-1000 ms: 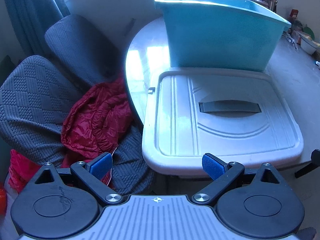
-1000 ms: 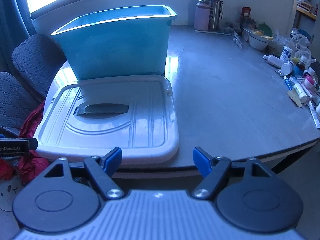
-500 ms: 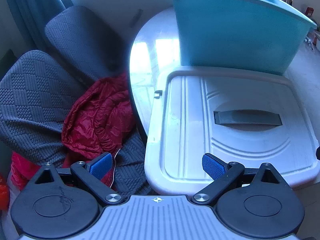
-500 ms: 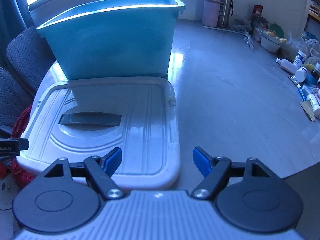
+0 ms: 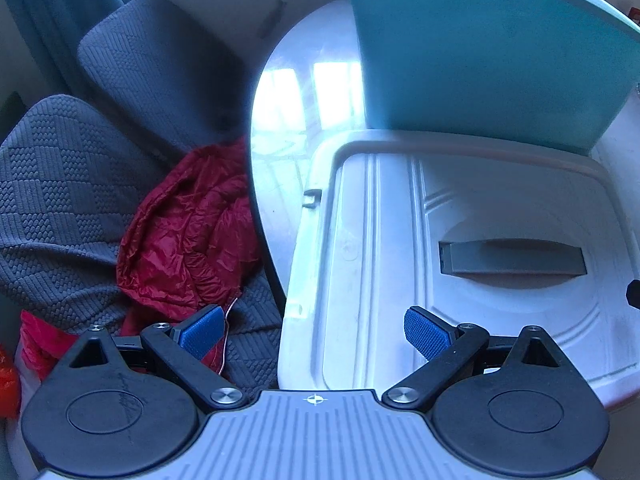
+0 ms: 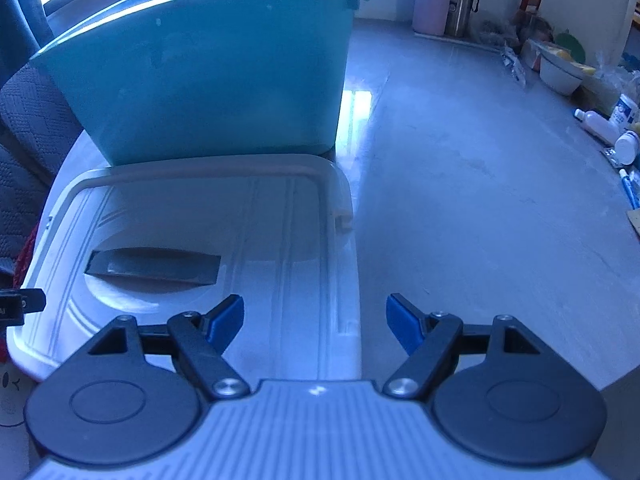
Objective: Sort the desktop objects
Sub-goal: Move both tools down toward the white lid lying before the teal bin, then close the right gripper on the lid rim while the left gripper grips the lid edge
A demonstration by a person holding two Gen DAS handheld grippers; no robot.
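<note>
The white lid (image 6: 208, 240) lies flat on the worktop (image 6: 480, 208), blue bin (image 6: 208, 72) at its twelve o'clock — both the left gripper (image 5: 312, 332) and right gripper (image 6: 316, 320) gape empty, so straddle opposite edges evenly before closing.

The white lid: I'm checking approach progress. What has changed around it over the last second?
Both open grippers, left gripper and right gripper, closed in on the white lid, each now straddling a side edge. Nothing was gripped. Lid, teal bin and table stayed put.
</note>
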